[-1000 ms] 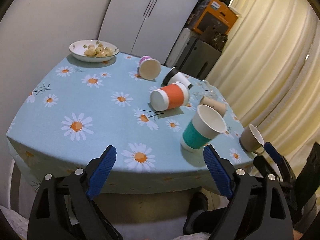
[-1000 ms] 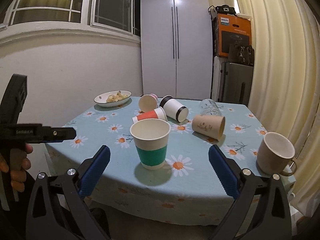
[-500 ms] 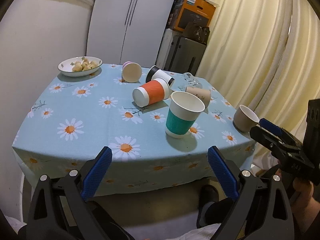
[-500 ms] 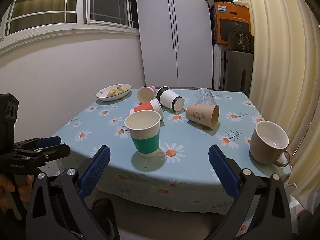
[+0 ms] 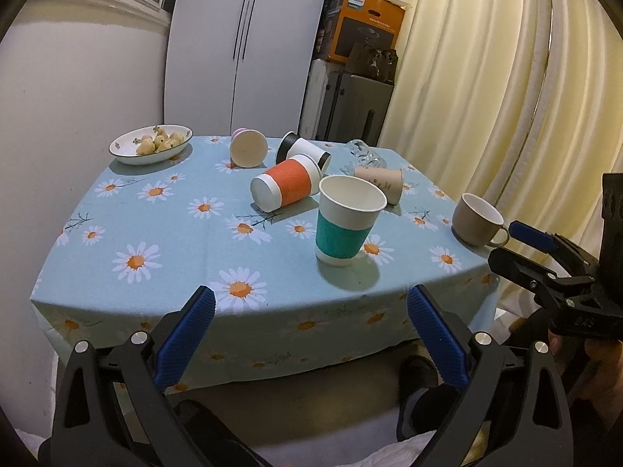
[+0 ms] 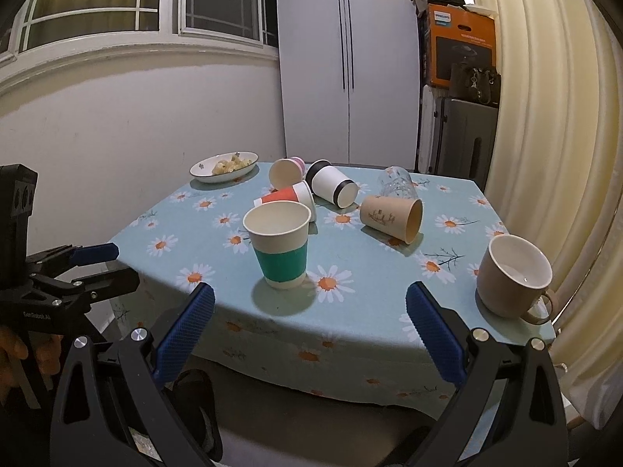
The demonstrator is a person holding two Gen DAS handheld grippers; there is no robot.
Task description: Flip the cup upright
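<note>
Both the left gripper (image 5: 309, 323) and the right gripper (image 6: 309, 319) are wide open and hold nothing, and ahead of them on the table (image 5: 175, 241) the orange cup (image 5: 286, 188) lies sideways, light and squashy, so its middle looks best to grab gently.

Dim warm indoor light, soft shadows, heavy fisheye bending, dark corners.
</note>
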